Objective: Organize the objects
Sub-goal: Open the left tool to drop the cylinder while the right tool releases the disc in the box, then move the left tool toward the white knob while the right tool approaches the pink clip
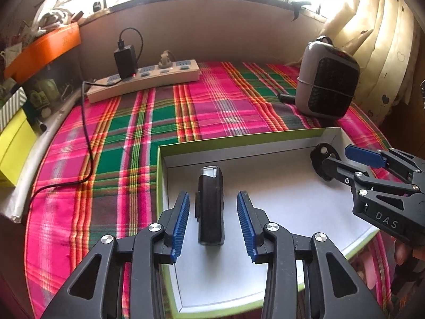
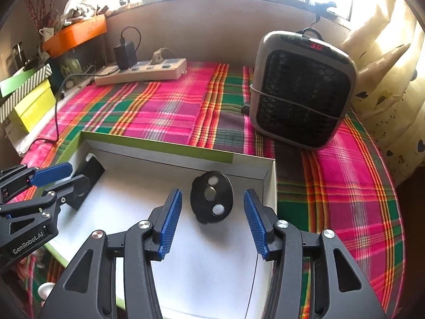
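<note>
**Left wrist view: black bar lies dead ahead between spread jaws, long axis along the reach**

Left wrist view shows the left gripper (image 1: 213, 219) with its jaws wide apart and nothing held. The long black device (image 1: 211, 207) lies flat on the white floor of the shallow box (image 1: 265, 143), between the two blue pads (image 1: 182, 220) and touching neither. Its long axis runs straight away from the camera, clear end farthest, so the pads face its two long sides. My judgement: a straight closing would take it across its narrow width, with no turn of the wrist needed.

The right gripper (image 2: 213, 219) is likewise open and empty. Just ahead of it, near the box's far right corner, lies the round black disc (image 2: 212, 197) with pale spots on its face, between the fingertips but free of them. Each arm is thus nearer to its own object: left to the bar, right to the disc.

The box sits on a plaid-covered table (image 1: 132, 122). Its low walls stand close to both objects and could foul a finger on a sideways move. A grey heater (image 2: 302, 90) stands beyond the box to the right; a power strip (image 1: 143, 79) with a black adapter (image 1: 126, 59) lies well apart at the far left. The two grippers are near each other over the box, so crossing paths is the likelier risk.
</note>
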`<state>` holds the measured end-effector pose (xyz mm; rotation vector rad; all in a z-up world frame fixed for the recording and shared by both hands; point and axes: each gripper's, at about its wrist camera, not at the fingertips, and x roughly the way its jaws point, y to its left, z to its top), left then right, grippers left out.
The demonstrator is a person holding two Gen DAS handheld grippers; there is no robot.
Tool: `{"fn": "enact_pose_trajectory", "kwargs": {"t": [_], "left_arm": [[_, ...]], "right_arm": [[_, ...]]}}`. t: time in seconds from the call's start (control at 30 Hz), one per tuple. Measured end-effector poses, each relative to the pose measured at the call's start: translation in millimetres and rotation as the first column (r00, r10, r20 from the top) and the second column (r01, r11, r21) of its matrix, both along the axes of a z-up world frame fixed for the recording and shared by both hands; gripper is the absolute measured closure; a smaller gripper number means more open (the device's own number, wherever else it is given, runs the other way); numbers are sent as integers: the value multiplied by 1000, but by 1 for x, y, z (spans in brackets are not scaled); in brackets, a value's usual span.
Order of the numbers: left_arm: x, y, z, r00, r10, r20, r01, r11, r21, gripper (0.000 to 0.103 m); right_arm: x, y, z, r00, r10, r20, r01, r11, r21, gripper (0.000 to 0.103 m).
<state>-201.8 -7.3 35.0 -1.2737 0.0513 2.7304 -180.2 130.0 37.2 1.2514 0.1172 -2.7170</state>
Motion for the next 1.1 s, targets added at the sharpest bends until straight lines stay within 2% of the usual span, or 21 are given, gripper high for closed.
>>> {"fn": "enact_pose_trajectory", "kwargs": {"t": [0.33, 0.73, 0.87, 1.1], "left_arm": [[36, -7, 18, 999, 4, -51, -5, 1000, -16, 67], [81, -20, 18, 998, 17, -68, -19, 1000, -18, 67], [90, -28, 15, 998, 27, -63, -26, 999, 21, 67], [107, -39, 11, 998, 42, -55, -40, 998, 46, 65]], "right_arm": [[34, -6, 20, 999, -2, -51, 1, 1000, -23, 53], [82, -16, 20, 997, -9, -75, 5, 999, -44, 53], [95, -13, 20, 996, -19, -82, 15, 999, -45, 53], [115, -3, 19, 994, -47, -95, 41, 998, -55, 53]]}}
